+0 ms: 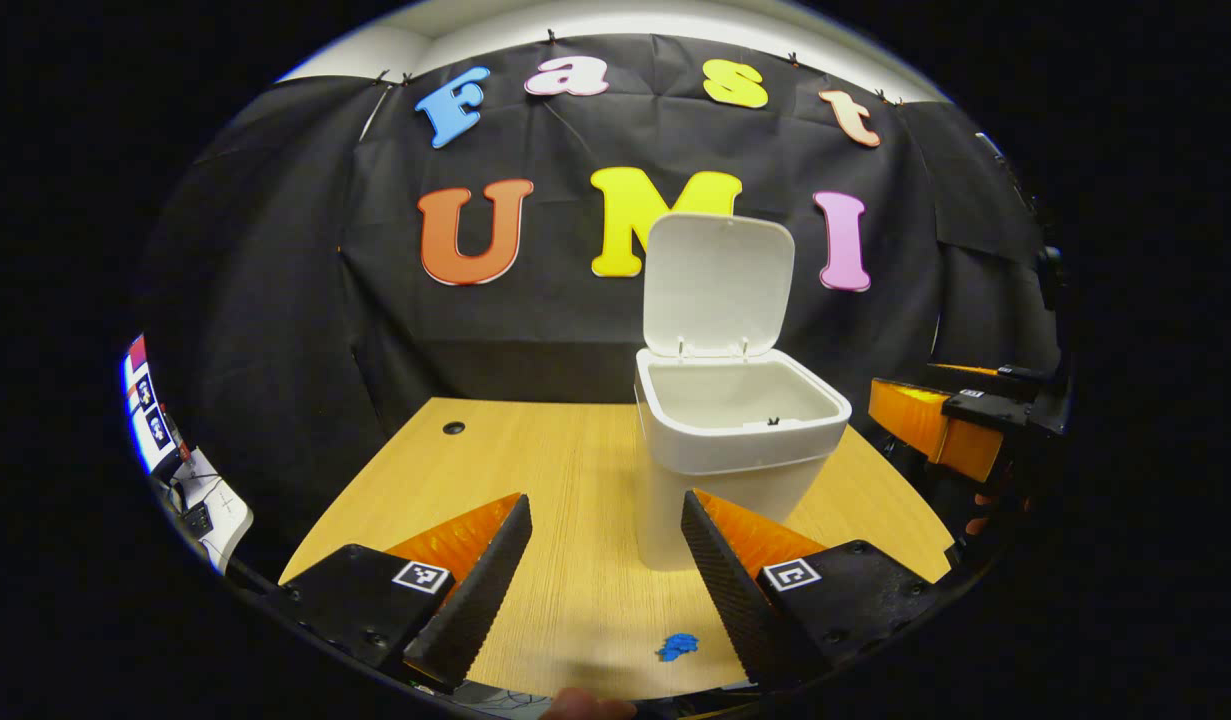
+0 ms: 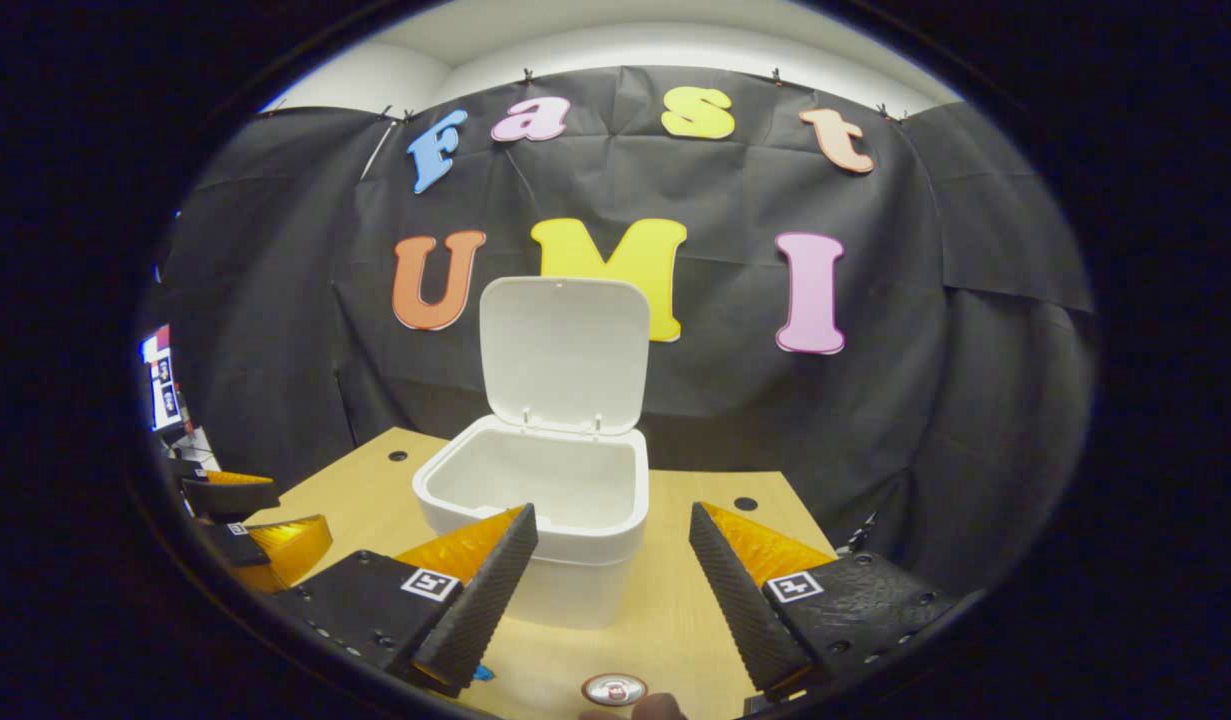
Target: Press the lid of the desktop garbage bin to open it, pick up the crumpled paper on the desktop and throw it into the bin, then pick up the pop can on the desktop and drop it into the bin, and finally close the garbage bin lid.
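At centre frame in the left gripper view, the bin [image 1: 730, 455] stands on the worktop [image 1: 535, 470] with its lid [image 1: 717, 285] swung upright at the back, the inside pale and bare as far as I can see. Low in that view, a small blue crumpled paper [image 1: 679, 646] lies on the wood just beside the right-hand finger. At the bottom edge of the right gripper view, the can [image 2: 614, 688] shows its round top, close in front of the bin [image 2: 545, 520]. Both tools hang free over the worktop: the left hand-held gripper [image 1: 607, 570] is spread wide, holding nothing, and the right hand-held gripper [image 2: 613, 580] is likewise wide and bare. That right one also shows at the right edge of the left gripper view, just beside the bin.
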A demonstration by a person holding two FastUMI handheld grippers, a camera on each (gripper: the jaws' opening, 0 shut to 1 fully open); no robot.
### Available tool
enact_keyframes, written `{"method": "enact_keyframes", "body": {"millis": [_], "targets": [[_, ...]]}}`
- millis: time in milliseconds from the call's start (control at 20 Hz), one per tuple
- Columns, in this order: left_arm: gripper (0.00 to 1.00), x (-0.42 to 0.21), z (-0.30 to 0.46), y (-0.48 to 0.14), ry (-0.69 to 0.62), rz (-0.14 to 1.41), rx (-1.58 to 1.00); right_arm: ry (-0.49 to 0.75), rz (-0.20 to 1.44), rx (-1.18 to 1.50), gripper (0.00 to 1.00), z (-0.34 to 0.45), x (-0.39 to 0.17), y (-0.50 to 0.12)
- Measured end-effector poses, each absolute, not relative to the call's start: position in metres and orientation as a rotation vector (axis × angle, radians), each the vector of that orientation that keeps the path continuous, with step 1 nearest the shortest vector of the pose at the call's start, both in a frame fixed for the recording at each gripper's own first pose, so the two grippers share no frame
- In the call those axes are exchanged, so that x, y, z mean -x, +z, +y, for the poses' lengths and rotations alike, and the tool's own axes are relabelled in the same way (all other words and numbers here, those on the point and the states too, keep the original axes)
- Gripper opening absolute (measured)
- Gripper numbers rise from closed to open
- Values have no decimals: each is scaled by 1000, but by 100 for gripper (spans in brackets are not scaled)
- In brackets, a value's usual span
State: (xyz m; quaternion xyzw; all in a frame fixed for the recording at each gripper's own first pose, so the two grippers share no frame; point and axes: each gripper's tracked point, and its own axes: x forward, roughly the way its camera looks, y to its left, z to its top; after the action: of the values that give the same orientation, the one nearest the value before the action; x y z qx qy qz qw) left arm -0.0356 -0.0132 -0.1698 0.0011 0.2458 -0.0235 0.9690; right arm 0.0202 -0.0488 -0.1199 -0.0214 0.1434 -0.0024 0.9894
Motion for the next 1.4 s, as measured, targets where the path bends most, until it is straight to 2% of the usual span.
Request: {"method": "enact_keyframes", "body": {"millis": [200,300,350,750,800,1050,1100,1400], "targets": [[98,54,-38,-215,-113,664,30,-23,356,38,98,-65,-9,-149],[98,66,-47,-234,-130,750,40,-22,395,21,95,-66,-2,-161],[98,71,-49,-243,-133,786,41,-19,405,16,98,-65,1,-166],[98,113,-74,-318,-143,1039,79,-1,525,27,96,-72,29,-220],[98,116,-79,-328,-138,1062,93,-3,545,17,98,-74,33,-227],[98,128,-94,-380,-115,1176,130,-10,635,6,96,-86,51,-260],[98,126,-96,-386,-117,1183,124,-9,649,-2,98,-86,54,-264],[98,119,-87,-402,-121,1193,70,-4,695,-15,96,-88,64,-277]]}}
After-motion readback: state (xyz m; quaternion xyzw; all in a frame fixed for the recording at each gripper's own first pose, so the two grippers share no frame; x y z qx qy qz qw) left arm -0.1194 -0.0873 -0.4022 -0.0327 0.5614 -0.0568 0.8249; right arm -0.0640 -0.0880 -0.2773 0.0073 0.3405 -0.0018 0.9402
